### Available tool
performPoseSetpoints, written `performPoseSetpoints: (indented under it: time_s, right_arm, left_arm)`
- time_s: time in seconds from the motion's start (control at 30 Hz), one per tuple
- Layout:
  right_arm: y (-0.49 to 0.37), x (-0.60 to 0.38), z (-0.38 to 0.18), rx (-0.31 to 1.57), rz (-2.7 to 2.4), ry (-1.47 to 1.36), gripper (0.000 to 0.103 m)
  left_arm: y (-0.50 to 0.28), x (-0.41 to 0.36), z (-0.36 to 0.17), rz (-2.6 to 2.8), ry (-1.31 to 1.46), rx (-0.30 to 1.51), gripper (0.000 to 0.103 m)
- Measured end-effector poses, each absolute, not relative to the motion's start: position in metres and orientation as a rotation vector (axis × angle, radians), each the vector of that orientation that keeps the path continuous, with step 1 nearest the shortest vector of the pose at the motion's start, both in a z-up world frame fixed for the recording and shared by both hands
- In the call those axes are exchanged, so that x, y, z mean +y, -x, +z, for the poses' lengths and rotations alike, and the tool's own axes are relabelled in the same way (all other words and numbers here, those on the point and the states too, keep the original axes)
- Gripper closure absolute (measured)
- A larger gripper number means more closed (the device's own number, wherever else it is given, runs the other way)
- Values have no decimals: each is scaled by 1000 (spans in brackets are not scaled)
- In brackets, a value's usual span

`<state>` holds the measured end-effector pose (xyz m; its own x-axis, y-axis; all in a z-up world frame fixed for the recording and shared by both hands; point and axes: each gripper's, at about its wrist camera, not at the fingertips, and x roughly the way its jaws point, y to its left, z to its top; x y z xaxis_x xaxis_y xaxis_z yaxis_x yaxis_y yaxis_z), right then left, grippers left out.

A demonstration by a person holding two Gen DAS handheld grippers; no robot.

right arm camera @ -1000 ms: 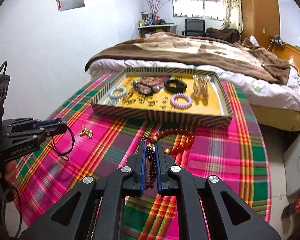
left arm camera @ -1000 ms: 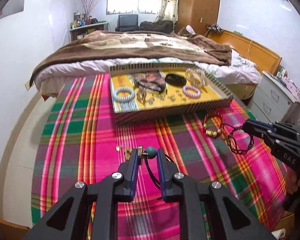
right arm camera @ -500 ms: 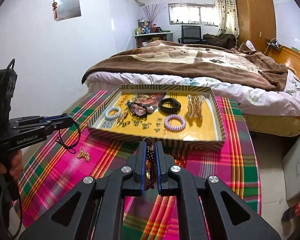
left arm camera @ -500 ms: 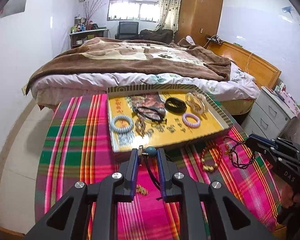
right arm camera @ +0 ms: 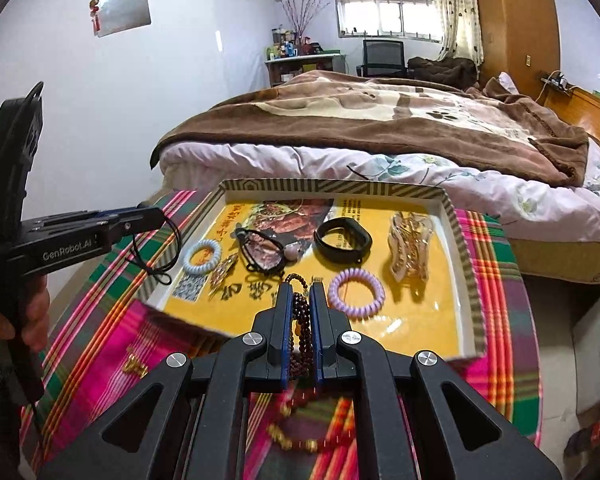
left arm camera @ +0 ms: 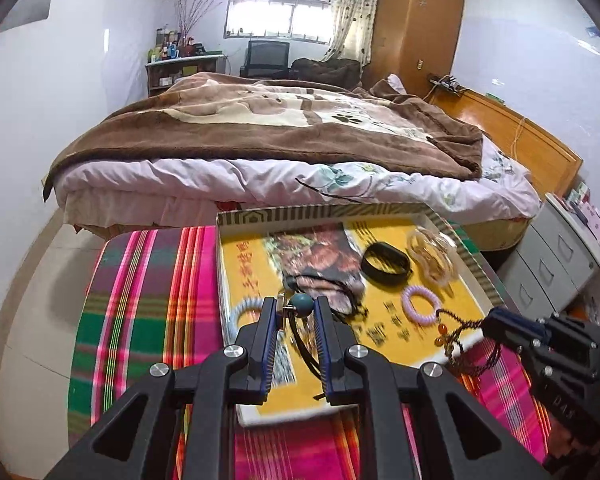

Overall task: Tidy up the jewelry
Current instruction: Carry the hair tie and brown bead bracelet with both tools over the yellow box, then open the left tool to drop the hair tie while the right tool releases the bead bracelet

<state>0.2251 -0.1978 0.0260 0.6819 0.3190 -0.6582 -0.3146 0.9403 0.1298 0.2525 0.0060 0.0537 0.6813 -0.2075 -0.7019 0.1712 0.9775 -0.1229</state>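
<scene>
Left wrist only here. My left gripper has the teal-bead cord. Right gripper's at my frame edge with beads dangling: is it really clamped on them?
Observer: Yes. The right gripper is shut on the dark red bead strand, which runs down between its pads.
Operator: Anything loose on the cloth that I can't see?
Observer: A red bracelet with gold beads shows on the plaid cloth below the right gripper. It is blurred.
Operator: Anything else?
Observer: A small gold piece lies on the cloth, off the near-left corner of the tray. It is too small to tell what it is.
</scene>
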Motion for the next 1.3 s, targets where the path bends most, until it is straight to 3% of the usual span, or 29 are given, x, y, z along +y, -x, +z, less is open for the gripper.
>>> performPoseSetpoints:
  time_s: [0.53, 1.13, 1.3]
  right_arm:
    - [-269, -181, -14, 827, 397, -9, 94]
    - [-278, -181, -23, 846, 346, 42, 94]
    - [-280, -180, -25, 848, 331, 59, 94]
  left_arm:
    - [-340, 7, 8, -204, 80, 876, 85]
    - [-360, 2, -20, -153, 67, 952, 83]
    - [-360, 0, -23, -156, 57, 961, 68]
